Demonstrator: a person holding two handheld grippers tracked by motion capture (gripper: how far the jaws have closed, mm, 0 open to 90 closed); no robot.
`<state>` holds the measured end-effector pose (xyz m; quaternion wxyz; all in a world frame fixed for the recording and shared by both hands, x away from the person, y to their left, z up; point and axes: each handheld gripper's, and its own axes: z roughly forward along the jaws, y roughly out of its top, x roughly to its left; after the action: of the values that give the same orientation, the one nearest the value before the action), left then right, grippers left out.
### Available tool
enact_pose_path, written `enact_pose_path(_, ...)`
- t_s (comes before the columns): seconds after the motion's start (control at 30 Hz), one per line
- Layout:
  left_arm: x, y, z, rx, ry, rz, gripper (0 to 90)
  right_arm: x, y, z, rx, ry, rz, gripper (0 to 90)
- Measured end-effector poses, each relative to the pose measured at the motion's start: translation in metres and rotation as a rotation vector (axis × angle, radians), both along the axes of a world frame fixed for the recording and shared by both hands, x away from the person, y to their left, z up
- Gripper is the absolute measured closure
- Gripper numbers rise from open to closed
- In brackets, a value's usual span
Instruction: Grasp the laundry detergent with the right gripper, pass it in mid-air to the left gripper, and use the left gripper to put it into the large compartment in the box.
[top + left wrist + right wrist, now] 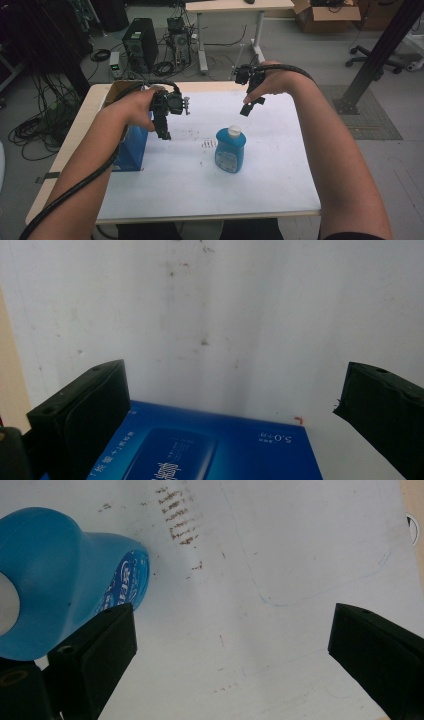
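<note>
Both my grippers hang above the counter [280,190], jaws spread wide, nothing between them. My left gripper [162,122] hovers just over the blue box [134,150], which sits on the counter's left side; in the left gripper view that box [210,450] lies at six o'clock, below and between the jaws. My right gripper [249,102] is up at one o'clock from the blue bottle [230,150], well clear of it. The bottle stands upright mid-counter, white cap [234,131] on top; in the right gripper view it [65,575] sits off at nine o'clock, beside my near jaw rather than between the two.

The risk, as I judge it: if I drop the right gripper from here, that near jaw lands on the bottle's shoulder and tips it over. It's tall, narrow and smooth, so an off-centre squeeze could squirt it sideways. On the left, a jaw could catch the box's top edge and shove it toward the counter's edge.
</note>
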<state>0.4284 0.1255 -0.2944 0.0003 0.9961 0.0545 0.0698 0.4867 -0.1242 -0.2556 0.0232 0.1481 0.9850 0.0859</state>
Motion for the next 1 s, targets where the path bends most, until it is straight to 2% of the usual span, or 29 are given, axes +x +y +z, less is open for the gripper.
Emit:
enact_pose_path(0.33,-0.001,0.002,-0.001,0.002,0.003,0.008,0.4,0.003,-0.003,0.000,0.007,-0.003,-0.005,5.3)
enact_pose_path(0.53,-0.006,0.001,0.002,0.001,0.002,-0.005,0.4,0.002,-0.004,-0.001,0.001,-0.006,-0.004,5.3)
enact_pose_path(0.8,-0.025,-0.002,0.012,0.003,-0.007,-0.054,0.4,-0.003,-0.009,0.002,0.017,-0.011,-0.015,5.3)
enact_pose_path(0.87,-0.032,-0.004,0.015,0.007,-0.015,-0.071,0.4,-0.004,-0.011,0.000,0.041,-0.008,-0.025,5.3)
enact_pose_path(1.0,-0.048,-0.008,0.019,0.014,-0.010,-0.107,0.4,-0.005,-0.015,-0.003,0.041,-0.007,-0.032,5.3)
